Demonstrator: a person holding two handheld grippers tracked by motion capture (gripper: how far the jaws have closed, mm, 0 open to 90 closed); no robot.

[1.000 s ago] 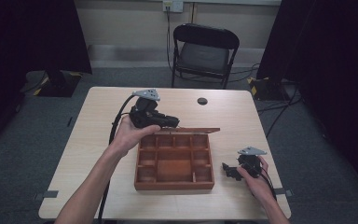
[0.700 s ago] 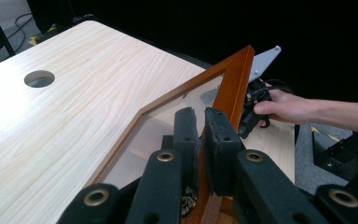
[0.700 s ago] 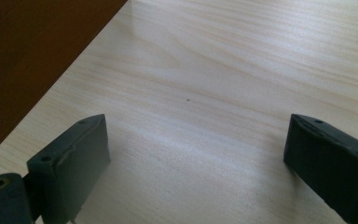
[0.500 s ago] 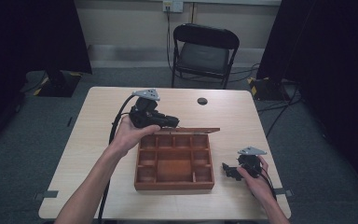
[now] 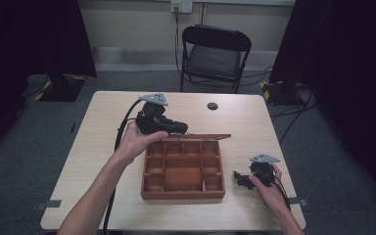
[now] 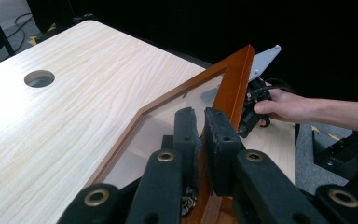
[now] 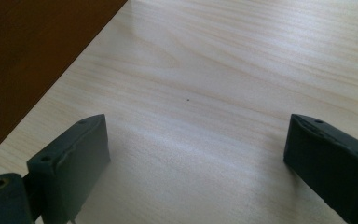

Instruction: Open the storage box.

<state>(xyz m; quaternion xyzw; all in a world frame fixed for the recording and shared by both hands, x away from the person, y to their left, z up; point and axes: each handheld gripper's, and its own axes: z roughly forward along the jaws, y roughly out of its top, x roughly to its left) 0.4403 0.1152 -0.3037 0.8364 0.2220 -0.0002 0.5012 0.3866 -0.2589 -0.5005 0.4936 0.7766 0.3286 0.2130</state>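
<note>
The wooden box [image 5: 183, 169] sits with bare compartments; the left hand-held gripper [image 6: 204, 135] clamps its glass lid [image 6: 230, 86]. The right hand-held gripper [image 7: 196, 158] gapes above the worktop [image 7: 242, 70].

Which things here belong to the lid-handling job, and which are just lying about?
In the job:
- wooden compartment box, open
- its glass-paned lid, raised
- left gripper, shut on the lid's wooden frame
- right gripper, open, resting on the table beside the box

Lying about:
- folding chair behind the table
- round cable hole in the tabletop
</note>
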